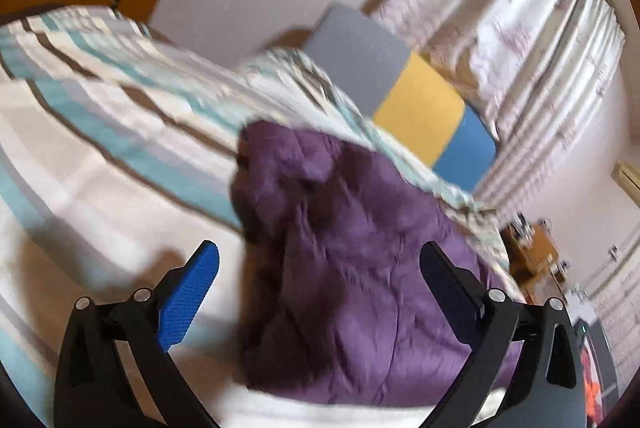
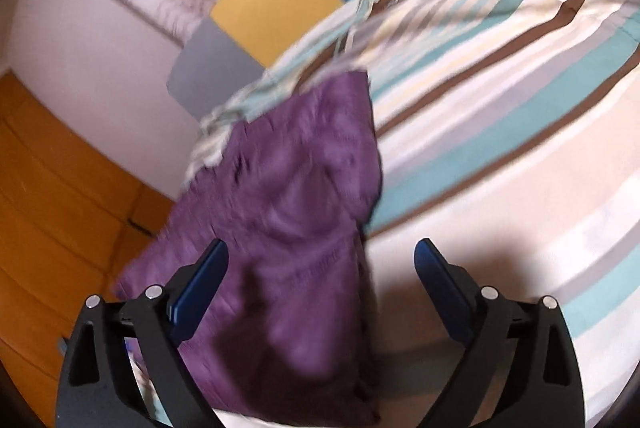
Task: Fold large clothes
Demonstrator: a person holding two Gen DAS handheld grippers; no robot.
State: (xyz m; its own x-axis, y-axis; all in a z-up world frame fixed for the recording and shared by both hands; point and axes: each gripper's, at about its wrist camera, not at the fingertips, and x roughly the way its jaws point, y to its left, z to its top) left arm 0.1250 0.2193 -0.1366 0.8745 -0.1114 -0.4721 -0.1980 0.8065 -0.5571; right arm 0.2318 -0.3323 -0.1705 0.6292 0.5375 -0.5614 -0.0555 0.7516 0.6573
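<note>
Two sets of tongs, both spread wide with nothing gripped: your left tongs (image 1: 320,260) straddle the near end of the one purple quilted padded garment (image 1: 340,268), pads clear of the cloth; your right tongs (image 2: 320,260) have the garment's edge under the left finger and bare bedding under the other. One garment only, lying rumpled lengthwise on the one bed with the striped cream, teal and brown duvet cover (image 1: 100,116), near its side edge. Reads as a release between folds; it is not yet a tidy packet. Next move: pick fresh corners at the near hem, close firmly on the thick padding, carry them over. Beyond, one headboard of three panels, grey, yellow, blue (image 1: 416,108); curtains behind.
</note>
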